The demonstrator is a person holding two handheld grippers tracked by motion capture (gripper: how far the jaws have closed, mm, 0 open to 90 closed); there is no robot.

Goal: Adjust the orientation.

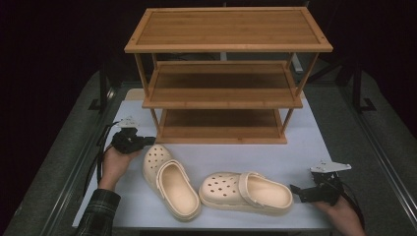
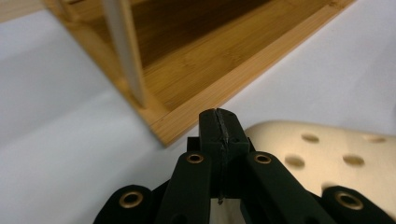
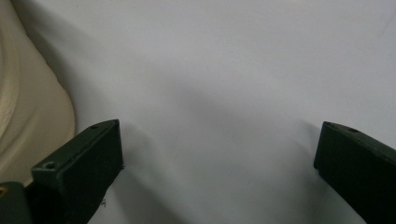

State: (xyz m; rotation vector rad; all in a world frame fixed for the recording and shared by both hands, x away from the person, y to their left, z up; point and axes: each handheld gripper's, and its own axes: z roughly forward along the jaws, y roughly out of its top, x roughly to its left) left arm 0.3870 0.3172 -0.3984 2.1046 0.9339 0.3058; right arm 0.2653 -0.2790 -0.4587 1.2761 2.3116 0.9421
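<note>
Worktop under a white sheet, three-tier bamboo shoe rack at its far middle. Left tongs at the left, held in the left hand, jaws pressed together with nothing between, tip just beside the toe of the left clog. In the left gripper view, shut left tongs aimed past the perforated cream toe toward the rack's lowest shelf. Right clog near the front middle, lying crosswise, toe touching the left clog's side. Right tongs at the right in the right hand, jaws spread wide, just beside that clog's heel. In the right gripper view, right tongs gaping over bare sheet, cream clog edge by one jaw.
</note>
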